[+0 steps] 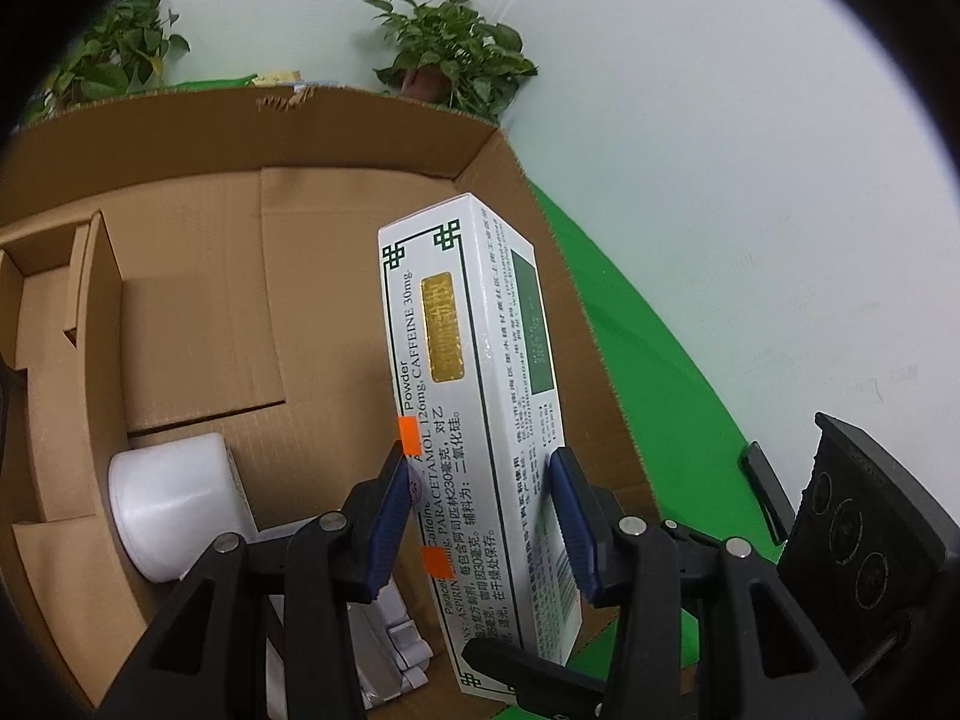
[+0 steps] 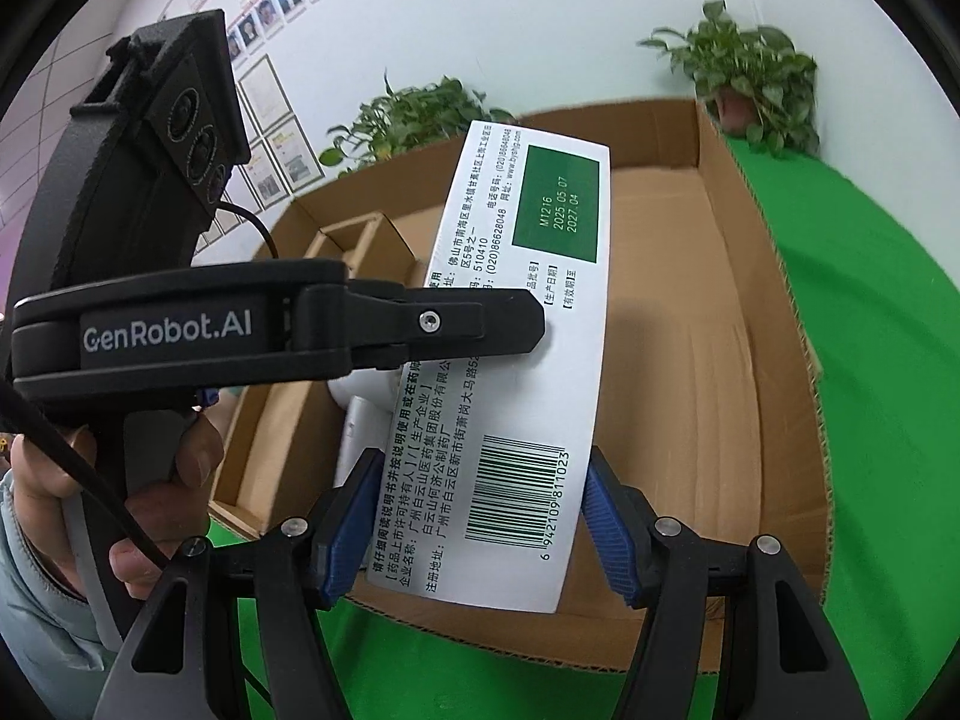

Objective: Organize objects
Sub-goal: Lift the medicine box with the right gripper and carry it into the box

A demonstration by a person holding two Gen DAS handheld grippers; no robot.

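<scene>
A white medicine box [image 1: 480,396] with green borders and a gold label is held over the open cardboard box [image 1: 198,300]. My left gripper [image 1: 480,516] is shut on its lower part, blue pads on both sides. In the right wrist view the same medicine box [image 2: 516,360] shows its barcode side, and my right gripper [image 2: 480,522] stands around its near end with pads at both edges. The left gripper [image 2: 480,324] reaches in from the left and touches the medicine box's face. A white round container [image 1: 174,504] lies inside the cardboard box at the lower left.
The cardboard box [image 2: 774,360] sits on a green cloth [image 2: 888,360] and has a cardboard divider [image 1: 90,324] on its left side. Potted plants [image 1: 456,54] stand behind it against a white wall. A white plastic item [image 1: 384,648] lies below the left gripper.
</scene>
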